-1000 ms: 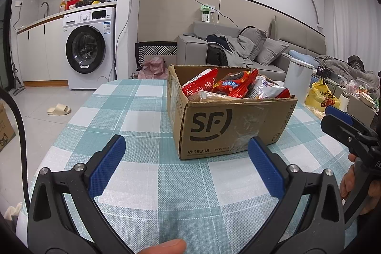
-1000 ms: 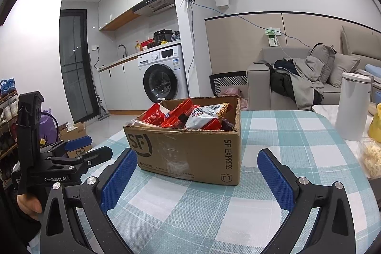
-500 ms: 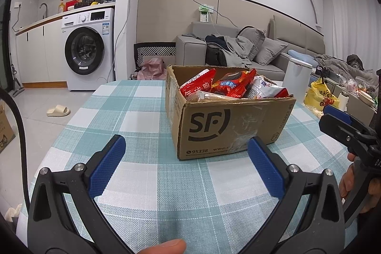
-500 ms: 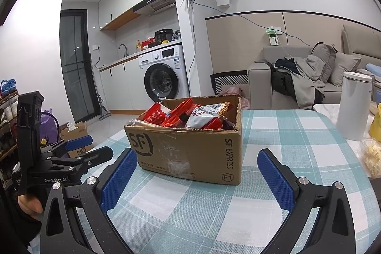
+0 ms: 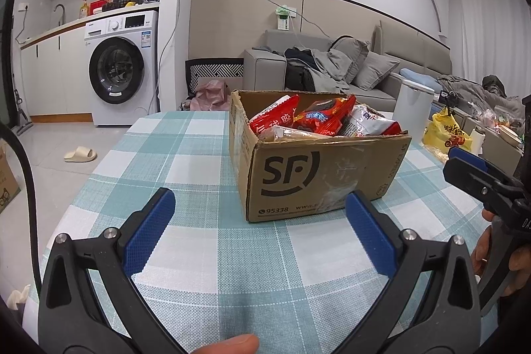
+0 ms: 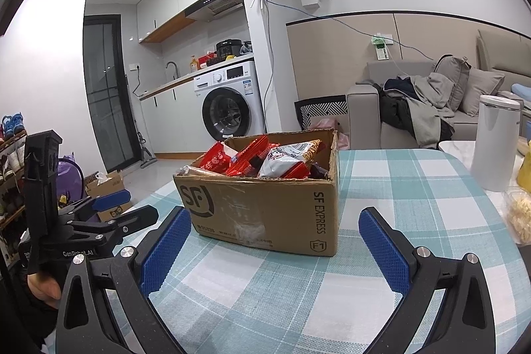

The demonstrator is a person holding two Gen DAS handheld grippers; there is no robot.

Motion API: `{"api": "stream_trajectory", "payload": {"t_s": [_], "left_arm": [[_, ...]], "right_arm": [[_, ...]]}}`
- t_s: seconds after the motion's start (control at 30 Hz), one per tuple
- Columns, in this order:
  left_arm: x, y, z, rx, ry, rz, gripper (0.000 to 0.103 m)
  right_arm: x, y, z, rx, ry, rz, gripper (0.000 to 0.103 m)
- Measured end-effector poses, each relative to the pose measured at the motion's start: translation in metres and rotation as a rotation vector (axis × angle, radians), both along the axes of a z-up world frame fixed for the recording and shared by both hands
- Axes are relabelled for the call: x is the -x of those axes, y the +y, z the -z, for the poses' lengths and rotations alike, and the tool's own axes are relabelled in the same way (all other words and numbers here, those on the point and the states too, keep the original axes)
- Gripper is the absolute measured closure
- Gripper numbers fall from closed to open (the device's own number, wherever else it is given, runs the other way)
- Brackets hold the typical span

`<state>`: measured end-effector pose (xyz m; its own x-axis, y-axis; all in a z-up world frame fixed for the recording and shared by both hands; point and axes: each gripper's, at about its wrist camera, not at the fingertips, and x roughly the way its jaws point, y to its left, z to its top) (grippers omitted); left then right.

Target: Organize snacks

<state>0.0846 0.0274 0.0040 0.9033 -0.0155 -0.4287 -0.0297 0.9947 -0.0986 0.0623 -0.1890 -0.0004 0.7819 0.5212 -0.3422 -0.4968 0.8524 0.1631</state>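
A cardboard SF box (image 5: 318, 175) stands on the teal checked tablecloth (image 5: 199, 175), filled with red snack bags (image 5: 318, 118) and a white and red bag (image 5: 371, 125). My left gripper (image 5: 260, 224) is open and empty, just short of the box's near face. The box also shows in the right wrist view (image 6: 265, 208), with red bags (image 6: 245, 155) and a white bag (image 6: 288, 160) inside. My right gripper (image 6: 275, 238) is open and empty in front of the box. Each gripper shows at the edge of the other's view.
A white cylinder container (image 6: 494, 141) stands at the table's right. A yellow bag (image 5: 444, 131) and a clear tub of food (image 6: 521, 214) lie near it. A washing machine (image 5: 122, 68) and a sofa (image 5: 332, 68) are beyond the table.
Both grippers have drifted slightly toward the box, which looks a little larger. Both stay open and empty.
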Motion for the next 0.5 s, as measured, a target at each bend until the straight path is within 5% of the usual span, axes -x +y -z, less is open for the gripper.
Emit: {"api": "stream_trajectory", "payload": {"t_s": [0.5], "left_arm": [[0.0001,0.0011,0.0014,-0.002,-0.003,0.012,0.001]], "right_arm": [[0.0038,0.0038,-0.0019,0.024,-0.011,0.000,0.000]]}}
